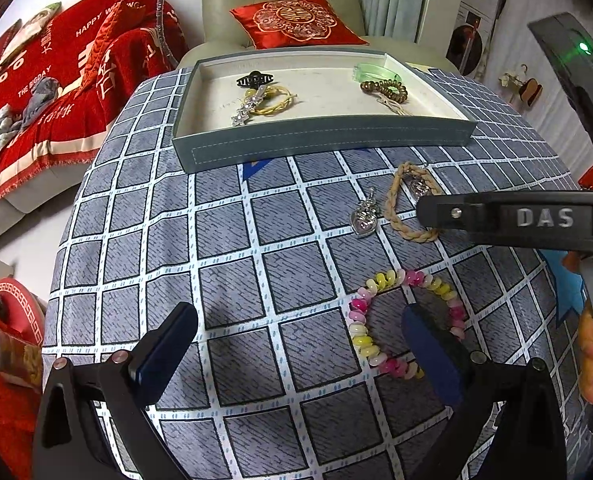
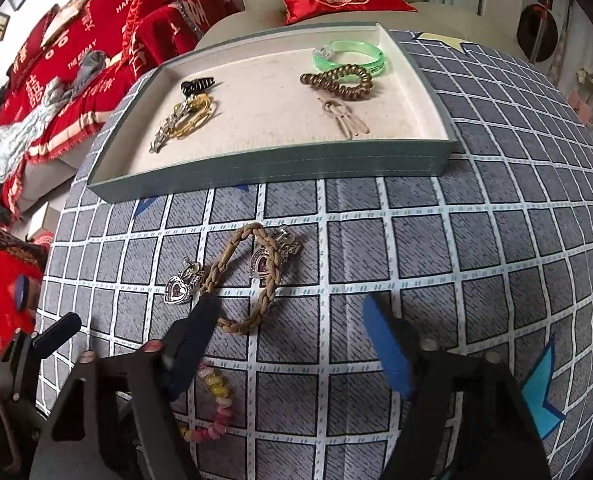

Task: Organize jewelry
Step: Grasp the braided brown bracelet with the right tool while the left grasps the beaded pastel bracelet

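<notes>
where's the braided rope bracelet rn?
The braided rope bracelet lies on the checked tablecloth in front of the tray, between two heart pendants, just ahead of the open right tongs.

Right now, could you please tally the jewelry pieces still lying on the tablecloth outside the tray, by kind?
Braided cord bracelet: 1
Beaded bracelet: 1
Silver heart pendants: 2
Total: 4, all on the tablecloth in front of the tray.
</notes>
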`<move>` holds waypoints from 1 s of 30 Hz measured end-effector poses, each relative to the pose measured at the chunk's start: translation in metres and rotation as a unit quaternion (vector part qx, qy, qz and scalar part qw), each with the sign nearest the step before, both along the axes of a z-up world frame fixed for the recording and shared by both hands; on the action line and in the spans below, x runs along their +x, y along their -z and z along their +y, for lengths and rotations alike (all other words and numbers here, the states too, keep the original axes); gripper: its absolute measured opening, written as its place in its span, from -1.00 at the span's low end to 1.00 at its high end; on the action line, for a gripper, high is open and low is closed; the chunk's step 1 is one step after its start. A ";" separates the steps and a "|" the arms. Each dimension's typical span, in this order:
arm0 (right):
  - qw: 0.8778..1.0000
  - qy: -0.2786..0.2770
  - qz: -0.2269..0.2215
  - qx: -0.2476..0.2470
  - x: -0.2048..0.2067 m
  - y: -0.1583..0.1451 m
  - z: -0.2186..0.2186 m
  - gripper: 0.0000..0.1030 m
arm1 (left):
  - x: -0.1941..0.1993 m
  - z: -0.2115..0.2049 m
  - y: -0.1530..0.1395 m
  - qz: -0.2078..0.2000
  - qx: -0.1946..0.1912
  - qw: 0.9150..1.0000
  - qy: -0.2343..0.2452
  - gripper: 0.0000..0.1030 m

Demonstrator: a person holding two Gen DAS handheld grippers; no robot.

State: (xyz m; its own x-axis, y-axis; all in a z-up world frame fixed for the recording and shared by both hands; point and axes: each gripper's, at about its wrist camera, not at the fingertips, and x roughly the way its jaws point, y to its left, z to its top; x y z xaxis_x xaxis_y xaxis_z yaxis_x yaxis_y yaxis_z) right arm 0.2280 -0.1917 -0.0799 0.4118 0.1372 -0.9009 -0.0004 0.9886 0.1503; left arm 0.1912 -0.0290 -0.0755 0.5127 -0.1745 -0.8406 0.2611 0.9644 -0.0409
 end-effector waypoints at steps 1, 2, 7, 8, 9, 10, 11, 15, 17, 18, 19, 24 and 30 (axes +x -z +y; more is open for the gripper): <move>1.000 -0.005 -0.001 -0.008 0.000 0.000 0.003 0.39 | 0.000 -0.001 0.000 -0.001 0.002 1.000 0.002 1.00; 1.000 -0.010 -0.002 -0.014 0.000 0.000 0.006 0.36 | 0.000 -0.002 0.001 -0.001 0.003 1.000 0.003 1.00; 0.999 -0.029 -0.004 -0.043 0.000 -0.001 0.019 -0.01 | -0.001 -0.009 0.005 0.006 0.014 1.000 0.012 0.98; 0.998 -0.033 -0.004 -0.049 0.000 -0.001 0.020 -0.08 | -0.003 -0.010 0.005 0.002 0.015 1.000 0.013 0.96; 0.998 -0.035 -0.004 -0.054 -0.001 -0.001 0.022 -0.16 | -0.004 -0.012 0.005 0.001 0.017 1.000 0.017 0.96; 0.997 -0.039 -0.004 -0.061 -0.001 -0.001 0.024 -0.21 | -0.004 -0.013 0.005 0.001 0.016 1.000 0.020 0.96; 0.997 -0.041 -0.004 -0.065 -0.001 -0.001 0.025 -0.24 | -0.005 -0.014 0.005 0.001 0.016 1.000 0.022 0.96; 0.997 -0.038 -0.005 -0.068 -0.002 -0.002 0.022 -0.66 | -0.006 -0.019 0.003 0.000 0.015 0.999 0.032 0.78; 0.998 -0.037 -0.004 -0.060 -0.004 -0.002 0.018 -0.83 | -0.007 -0.022 0.003 0.000 0.016 0.999 0.039 0.78; 0.998 -0.036 -0.005 -0.055 -0.003 -0.002 0.017 -0.84 | -0.007 -0.023 0.002 -0.001 0.016 0.999 0.042 0.70; 0.998 -0.033 -0.006 -0.050 -0.005 -0.003 0.015 -0.84 | -0.008 -0.025 0.002 -0.003 0.016 0.999 0.046 0.65; 0.999 -0.022 -0.017 -0.031 -0.011 -0.008 0.004 -0.85 | -0.010 -0.030 0.000 -0.002 0.015 0.998 0.059 0.44; 0.999 -0.012 -0.032 -0.021 -0.023 -0.018 -0.007 -0.85 | -0.016 -0.038 -0.003 -0.009 0.019 0.997 0.080 -0.51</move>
